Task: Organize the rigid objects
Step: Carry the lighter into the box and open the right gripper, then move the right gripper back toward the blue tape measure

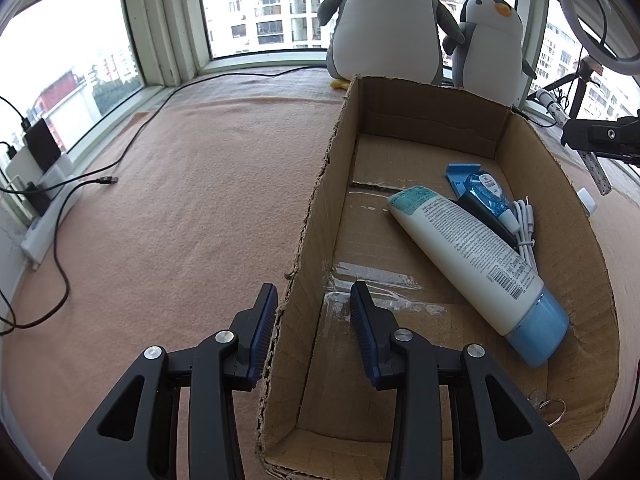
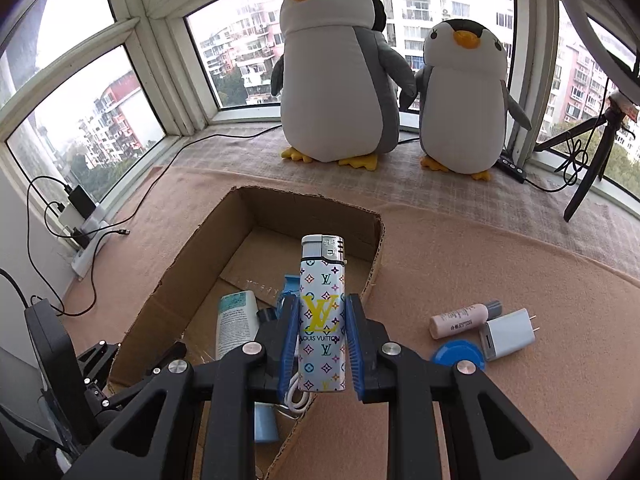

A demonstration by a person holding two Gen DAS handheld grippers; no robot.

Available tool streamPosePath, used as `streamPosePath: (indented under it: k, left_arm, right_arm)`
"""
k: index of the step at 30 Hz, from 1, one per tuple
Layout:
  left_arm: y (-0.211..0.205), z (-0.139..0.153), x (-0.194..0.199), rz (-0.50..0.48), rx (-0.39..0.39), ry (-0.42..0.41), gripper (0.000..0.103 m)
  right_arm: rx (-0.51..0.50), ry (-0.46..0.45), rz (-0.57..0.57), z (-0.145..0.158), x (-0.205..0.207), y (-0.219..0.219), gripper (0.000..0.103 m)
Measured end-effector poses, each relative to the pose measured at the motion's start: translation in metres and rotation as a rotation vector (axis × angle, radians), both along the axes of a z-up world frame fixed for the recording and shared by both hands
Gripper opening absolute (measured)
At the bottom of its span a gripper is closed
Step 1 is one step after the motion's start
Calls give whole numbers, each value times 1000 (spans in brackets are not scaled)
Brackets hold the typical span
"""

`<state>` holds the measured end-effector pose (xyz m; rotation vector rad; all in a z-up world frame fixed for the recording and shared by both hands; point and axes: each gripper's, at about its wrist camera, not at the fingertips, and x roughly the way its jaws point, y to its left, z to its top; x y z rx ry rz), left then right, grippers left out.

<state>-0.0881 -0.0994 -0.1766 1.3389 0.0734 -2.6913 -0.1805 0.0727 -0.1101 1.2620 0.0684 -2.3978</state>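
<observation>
Left gripper (image 1: 314, 304), seen in the left wrist view, is held with its blue-padded jaws apart and astride the near left wall of the open brown cardboard box (image 1: 316, 216); the outer pad lies against the torn edge, the inner one hangs inside with nothing gripped. Such a straddle is judged to serve as a brace, so that the box is kept from sliding on the pink felt cloth (image 1: 180, 200) while items are dropped in. Lying on the box floor are a white squeeze tube with a pale blue cap (image 1: 476, 260), a blue translucent device with a white label (image 1: 486, 192) and a coiled white cable (image 1: 526, 228). A set of keys on a ring (image 1: 554, 410) shows just beyond the near right corner.

In the right wrist view, the right gripper (image 2: 322, 340) is seen clamped on a white lighter printed with coloured monograms and a silver top (image 2: 322, 312), held upright above the box's near right corner, presumably for release inside. Only this view shows what is left on the cloth to the right of the box: a small pink tube with a grey cap (image 2: 464, 318), a white plug-in charger block (image 2: 506, 334) touching it, and a round blue lid (image 2: 458, 354) beside them. Two plush penguins (image 2: 340, 80) stand by the window.
</observation>
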Motion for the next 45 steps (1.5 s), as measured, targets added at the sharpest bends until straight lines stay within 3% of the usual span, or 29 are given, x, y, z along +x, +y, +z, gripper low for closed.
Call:
streamPosePath:
  k: [19,20,22,24,27,45]
  left_arm:
    - [-1,0,1,-1,-6,0,36]
    - [-1,0,1,-1,-6,0,36]
    - [-1,0,1,-1,-7,0,36]
    - [-1,0,1,-1,-7,1,36]
    - [-2,0,1,-1,-9,1,36]
    - [-2,0,0,-2,-11,0,36]
  right_arm:
    - [54,-33,13,-29,-34,-26,21]
    - [49,-36,17,-29,-35,-26,23]
    - [45,-30,20,-28,-34,-26,44]
    - [50,-4,22,-24,-31,-27,56]
    - [56,10,25,-20,-29,-29,62]
    - [21,2,-22,-12,-23,0,66]
